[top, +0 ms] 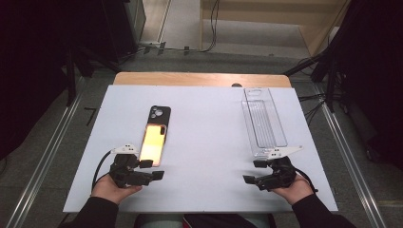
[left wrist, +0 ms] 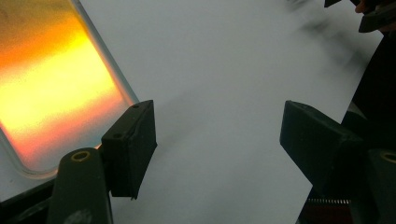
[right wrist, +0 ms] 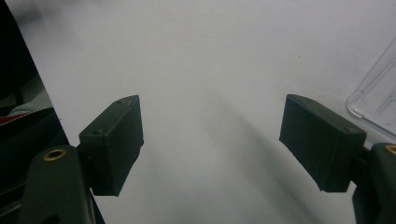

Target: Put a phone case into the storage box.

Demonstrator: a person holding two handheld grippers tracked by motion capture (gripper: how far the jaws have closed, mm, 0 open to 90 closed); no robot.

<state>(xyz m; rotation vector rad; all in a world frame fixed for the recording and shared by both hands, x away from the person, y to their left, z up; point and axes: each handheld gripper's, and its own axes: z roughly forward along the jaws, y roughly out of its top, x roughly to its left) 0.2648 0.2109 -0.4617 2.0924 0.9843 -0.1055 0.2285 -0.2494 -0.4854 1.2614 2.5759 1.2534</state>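
Observation:
A phone case [top: 155, 135] with a glowing orange-yellow panel and a dark camera end lies on the white board [top: 204, 123], left of centre. Its rounded near corner [left wrist: 51, 93] sits just beside one jaw of my left gripper [top: 152, 169], which stands open with nothing between its jaws. A clear plastic package [top: 263, 121] lies lengthwise at the right. My right gripper [top: 255, 172] rests just in front of its near end, open and empty. One clear corner of the package [right wrist: 373, 100] shows past the right jaw.
The white board covers a wooden table [top: 202, 79] whose far edge shows behind it. Metal rails [top: 351, 156] run along both sides on the floor, with cables [top: 211, 28] and dark stands beyond the table.

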